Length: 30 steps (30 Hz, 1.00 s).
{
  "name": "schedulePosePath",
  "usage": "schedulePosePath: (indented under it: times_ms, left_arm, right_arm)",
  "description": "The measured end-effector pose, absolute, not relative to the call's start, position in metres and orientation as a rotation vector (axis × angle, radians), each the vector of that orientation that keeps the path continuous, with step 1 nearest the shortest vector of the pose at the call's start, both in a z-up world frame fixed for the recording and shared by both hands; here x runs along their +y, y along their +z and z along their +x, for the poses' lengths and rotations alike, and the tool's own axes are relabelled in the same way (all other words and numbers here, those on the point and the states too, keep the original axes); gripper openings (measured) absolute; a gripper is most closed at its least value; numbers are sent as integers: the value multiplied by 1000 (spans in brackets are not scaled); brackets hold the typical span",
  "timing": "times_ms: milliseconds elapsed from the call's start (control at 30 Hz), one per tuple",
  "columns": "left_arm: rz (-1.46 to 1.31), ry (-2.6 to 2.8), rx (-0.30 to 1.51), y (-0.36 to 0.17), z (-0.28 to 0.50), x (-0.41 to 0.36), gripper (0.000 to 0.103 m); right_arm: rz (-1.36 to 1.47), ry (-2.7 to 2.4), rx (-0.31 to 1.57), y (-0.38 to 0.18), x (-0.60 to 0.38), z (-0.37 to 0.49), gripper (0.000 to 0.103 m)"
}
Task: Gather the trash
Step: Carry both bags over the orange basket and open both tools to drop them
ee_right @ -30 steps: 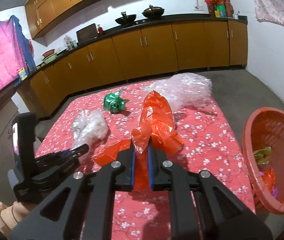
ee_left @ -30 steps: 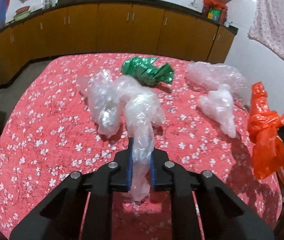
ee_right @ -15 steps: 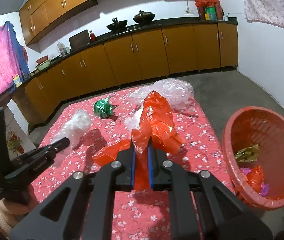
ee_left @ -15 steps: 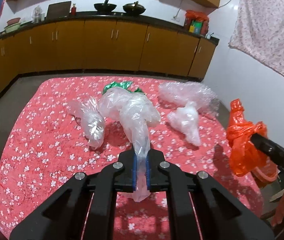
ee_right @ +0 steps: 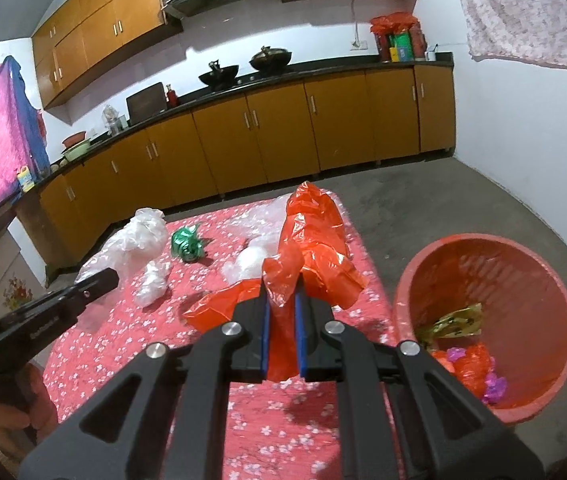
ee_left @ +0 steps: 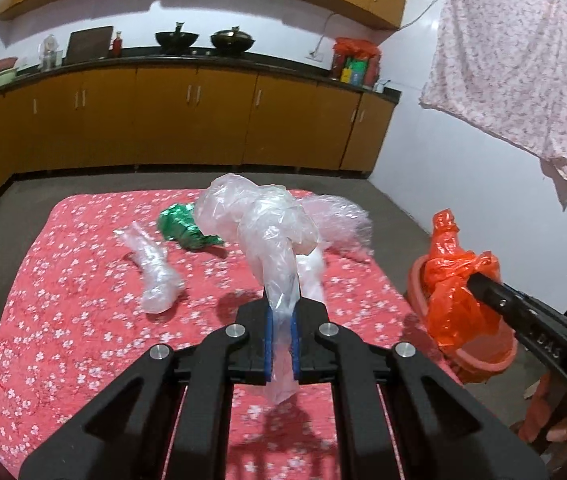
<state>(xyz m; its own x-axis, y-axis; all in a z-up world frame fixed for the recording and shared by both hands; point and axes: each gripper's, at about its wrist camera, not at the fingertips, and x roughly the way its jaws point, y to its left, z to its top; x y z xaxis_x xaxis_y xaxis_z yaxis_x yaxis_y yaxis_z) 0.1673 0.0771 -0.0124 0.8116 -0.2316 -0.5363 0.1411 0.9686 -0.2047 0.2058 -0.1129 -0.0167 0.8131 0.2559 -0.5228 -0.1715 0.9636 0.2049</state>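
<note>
Carry step: left gripper point(ee_left: 281, 338) pinching a crumpled clear plastic bag point(ee_left: 259, 224) and right gripper point(ee_right: 282, 334) pinching a crinkled orange plastic bag point(ee_right: 311, 240), both beside the round red plastic basket point(ee_right: 523, 264), awaiting release over it

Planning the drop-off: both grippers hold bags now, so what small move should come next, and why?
Probably carry the right gripper rightward over the red basket and release there. It is shut on the orange bag, which hangs clear of the table, and the basket sits open beside it.
</note>
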Motion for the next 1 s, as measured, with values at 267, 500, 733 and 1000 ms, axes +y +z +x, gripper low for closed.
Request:
schedulePosePath:
  times_ms: [267, 500, 733, 1000]
  left_arm:
    - [-151, -279, 576, -4, 166, 51, 6]
    - [-132, -362, 573, 1, 169, 14, 6]
    - [-114, -445, 580, -1, 172, -24, 6]
    - [-90, -532, 603, -5, 178, -68, 6]
  right_arm:
    - [162, 171, 557, -13, -141, 199, 11]
    - [181, 108, 540, -11, -169, 195, 11]
    - [190, 46, 536, -16, -201, 194, 11]
    - [199, -36, 541, -23, -237, 193, 11]
